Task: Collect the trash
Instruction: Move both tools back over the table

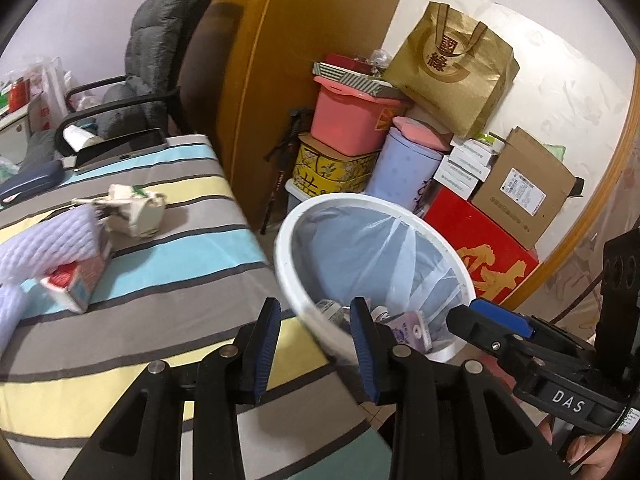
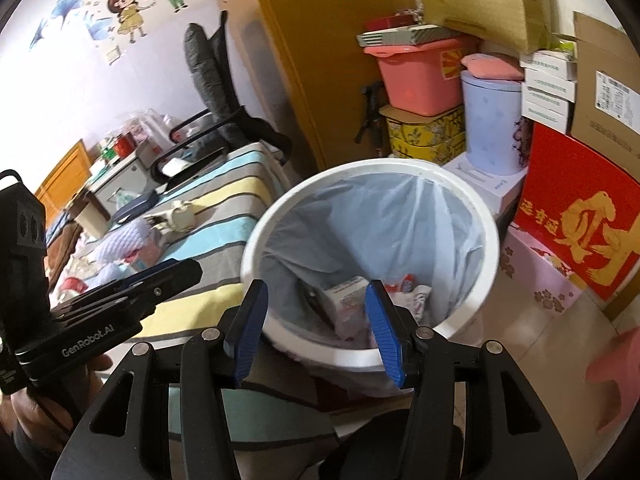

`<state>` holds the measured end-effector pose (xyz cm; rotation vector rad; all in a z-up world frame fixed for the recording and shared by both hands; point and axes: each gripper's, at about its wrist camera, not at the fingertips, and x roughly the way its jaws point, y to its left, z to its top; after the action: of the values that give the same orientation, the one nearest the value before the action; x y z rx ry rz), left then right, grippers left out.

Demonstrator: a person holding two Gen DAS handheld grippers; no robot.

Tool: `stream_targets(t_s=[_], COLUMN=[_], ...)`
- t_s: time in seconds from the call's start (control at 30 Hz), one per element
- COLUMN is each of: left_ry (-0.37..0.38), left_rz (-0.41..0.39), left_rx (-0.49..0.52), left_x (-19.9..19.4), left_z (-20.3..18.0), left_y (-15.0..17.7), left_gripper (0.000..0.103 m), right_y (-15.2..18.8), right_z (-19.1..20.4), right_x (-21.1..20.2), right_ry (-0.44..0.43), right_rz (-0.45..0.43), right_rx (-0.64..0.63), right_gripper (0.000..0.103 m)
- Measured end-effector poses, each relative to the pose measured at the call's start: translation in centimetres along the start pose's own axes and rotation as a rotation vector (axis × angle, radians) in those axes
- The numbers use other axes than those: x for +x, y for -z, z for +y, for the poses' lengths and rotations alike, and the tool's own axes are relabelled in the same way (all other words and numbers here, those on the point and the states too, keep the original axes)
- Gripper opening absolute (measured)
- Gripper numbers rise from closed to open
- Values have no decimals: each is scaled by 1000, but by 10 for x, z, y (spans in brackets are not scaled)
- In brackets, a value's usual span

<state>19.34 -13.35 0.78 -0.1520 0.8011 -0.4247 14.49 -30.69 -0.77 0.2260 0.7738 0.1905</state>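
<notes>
Blue-padded fingers of the left gripper (image 1: 316, 344) stand apart with nothing between them, hanging over the near rim of the white bin (image 1: 288, 248), which sits at about 1 o'clock from them. At 3 o'clock in the left wrist view the right gripper (image 1: 486, 312) comes in sideways; from there I cannot tell how its fingers stand. The right wrist view settles it: the right gripper (image 2: 316, 328) is spread wide and empty, straddling the near edge of the bin (image 2: 494, 240).

Inside the bin a pale plastic liner (image 2: 360, 224) hangs down, and at the bottom lie a small carton (image 2: 346, 296) and some crumpled wrappers (image 2: 412, 292).

At 9 o'clock a striped cloth (image 1: 180, 264) covers a table beside the bin. On it rest a crushed white carton (image 1: 136, 210), a red-and-white box (image 1: 76, 284) tipped on its side, and a white foam net sleeve (image 1: 44, 244) lying against that box. Behind the bin, at 12 o'clock, stacked boxes (image 1: 524, 188) and a gold paper bag (image 1: 452, 68) lean against the wall.
</notes>
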Motion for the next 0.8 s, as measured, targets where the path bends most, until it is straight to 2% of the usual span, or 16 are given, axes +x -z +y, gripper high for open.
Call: stream_targets(t_s=[0.17,0.8], left_ry=[-26,-205], left_rz=[-17,-60], left_rx=[-15,-111], left_x=[-18,-77], left_z=[13,80], left_y=[11,44], left_gripper=[36,36], right_y=[5,16], right_z=[15,80], right_x=[3,15], right_ry=[-39,-179], right_rz=[19,95], right_rx=[-30,-147], right_gripper=[53,53])
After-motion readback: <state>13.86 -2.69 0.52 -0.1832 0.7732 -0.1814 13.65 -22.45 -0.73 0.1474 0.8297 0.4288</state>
